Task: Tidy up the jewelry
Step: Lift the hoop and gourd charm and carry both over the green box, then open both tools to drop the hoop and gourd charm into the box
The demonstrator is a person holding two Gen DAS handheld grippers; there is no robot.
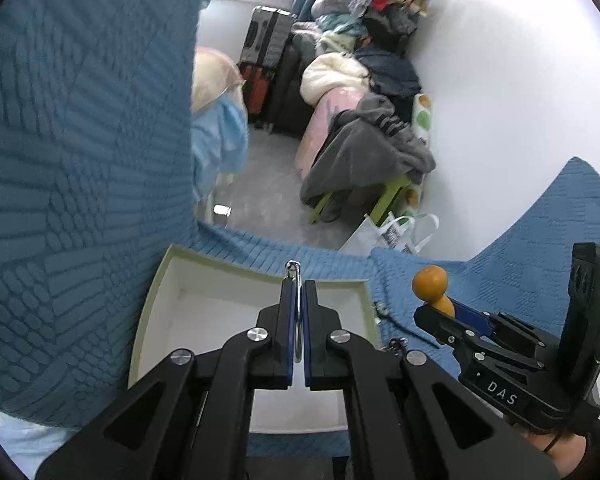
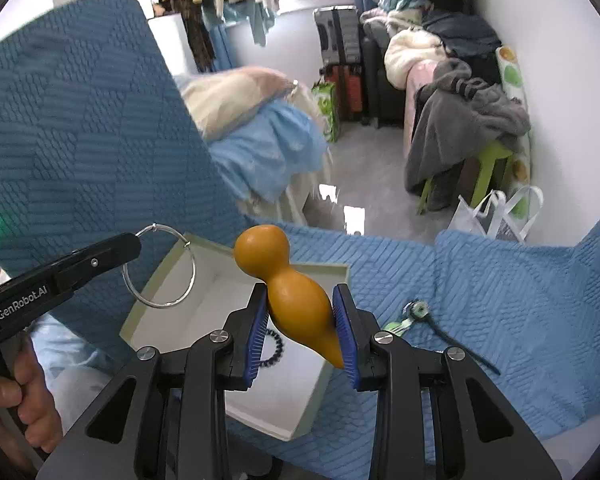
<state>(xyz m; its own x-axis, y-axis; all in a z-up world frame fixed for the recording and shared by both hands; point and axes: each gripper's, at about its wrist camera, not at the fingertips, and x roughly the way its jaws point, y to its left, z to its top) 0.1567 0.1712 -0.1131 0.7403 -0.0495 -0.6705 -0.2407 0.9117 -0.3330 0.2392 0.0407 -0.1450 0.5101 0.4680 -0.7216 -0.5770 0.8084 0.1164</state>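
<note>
Here, the left claw (image 1: 299,312) is pinching a thin silver hoop bangle (image 1: 298,312) edge-on between its blue pads, and is hanging above the open white box (image 1: 156,280). From the right wrist view the same bangle (image 2: 159,266) is showing as a full ring, hanging from the left claw's tip (image 2: 130,244) over the box's near-left corner (image 2: 180,248). The right claw (image 2: 302,328) is clamping an orange gourd-shaped ornament (image 2: 292,292) at its wide lower bulb, with the small round head pointing up and away, over the box's right side. In the left wrist view that ornament (image 1: 432,284) is sticking up from the right claw (image 1: 444,312), just right of the box. A black spiral hair tie (image 2: 274,354) is lying on the box floor. The box is sitting on a blue quilted bedspread (image 2: 500,300). To its right on the bedspread, a green-and-white trinket (image 2: 410,314) and a dark cord (image 2: 456,340) are lying.
</note>
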